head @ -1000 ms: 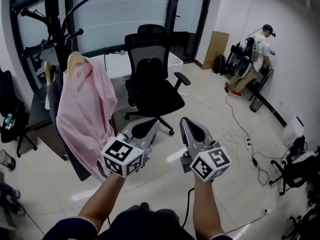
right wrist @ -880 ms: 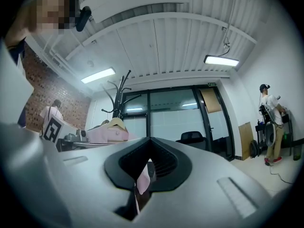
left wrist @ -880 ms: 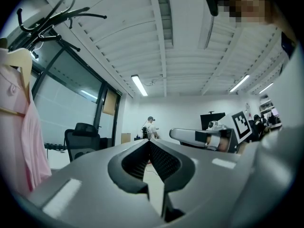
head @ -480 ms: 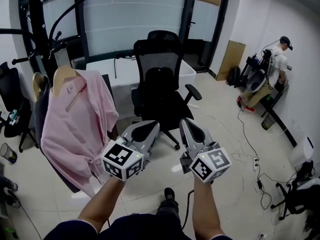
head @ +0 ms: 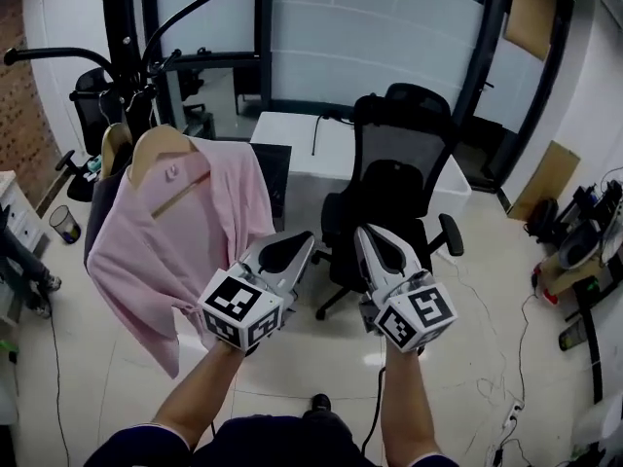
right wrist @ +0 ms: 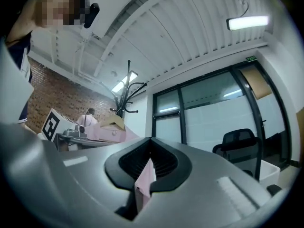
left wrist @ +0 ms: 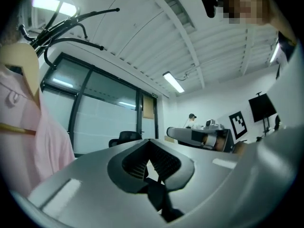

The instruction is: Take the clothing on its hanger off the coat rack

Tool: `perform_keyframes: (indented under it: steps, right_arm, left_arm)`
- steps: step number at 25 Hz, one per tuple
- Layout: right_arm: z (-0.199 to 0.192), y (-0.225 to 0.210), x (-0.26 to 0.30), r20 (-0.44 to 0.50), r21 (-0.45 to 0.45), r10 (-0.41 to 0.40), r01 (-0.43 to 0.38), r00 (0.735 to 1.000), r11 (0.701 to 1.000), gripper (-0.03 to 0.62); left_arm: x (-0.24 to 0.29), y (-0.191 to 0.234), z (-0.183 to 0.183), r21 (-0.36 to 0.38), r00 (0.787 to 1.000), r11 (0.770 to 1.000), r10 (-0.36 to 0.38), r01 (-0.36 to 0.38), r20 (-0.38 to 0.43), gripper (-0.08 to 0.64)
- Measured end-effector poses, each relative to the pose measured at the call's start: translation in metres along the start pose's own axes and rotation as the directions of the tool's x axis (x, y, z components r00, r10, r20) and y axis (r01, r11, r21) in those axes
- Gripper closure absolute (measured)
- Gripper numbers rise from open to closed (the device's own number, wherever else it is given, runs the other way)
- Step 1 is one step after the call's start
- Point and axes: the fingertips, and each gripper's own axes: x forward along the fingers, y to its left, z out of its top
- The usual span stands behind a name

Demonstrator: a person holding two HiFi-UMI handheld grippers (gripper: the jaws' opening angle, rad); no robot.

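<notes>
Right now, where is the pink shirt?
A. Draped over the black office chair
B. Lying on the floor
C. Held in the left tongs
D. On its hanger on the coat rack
D: the head view shows the pink shirt draped on a wooden hanger that hangs from the black coat rack, left of the chair and off the floor.
</notes>
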Motion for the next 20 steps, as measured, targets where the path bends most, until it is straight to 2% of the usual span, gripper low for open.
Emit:
perform_keyframes:
  steps: [4,9,15,20]
  right_arm:
    - [-0.005,-0.002,0.044,-0.001,-0.003,0.143,-0.143,0.99,0.99,0.591]
    - [-0.006,0.014,0.091,-0.007,-0.026,0.321,-0.321,0.947,0.947,0.591]
    - [-0.018,0.045,0.133,-0.026,-0.044,0.503,-0.503,0.864,0.863,0.591]
    - [-0.028,0.076,0.158,-0.051,-0.088,0.596,-0.598,0.801,0.797,0.591]
  left_arm:
    - [-0.002,0.036,0.002,0.02,0.99,0.99,0.142,-0.141,-0.008,0.548]
    - [-0.019,0.072,0.01,0.047,0.951,0.95,0.309,-0.308,-0.017,0.548]
    - [-0.058,0.104,0.016,0.065,0.876,0.875,0.482,-0.481,-0.013,0.548]
    - [-0.099,0.118,0.018,0.063,0.806,0.805,0.592,-0.59,-0.011,0.548]
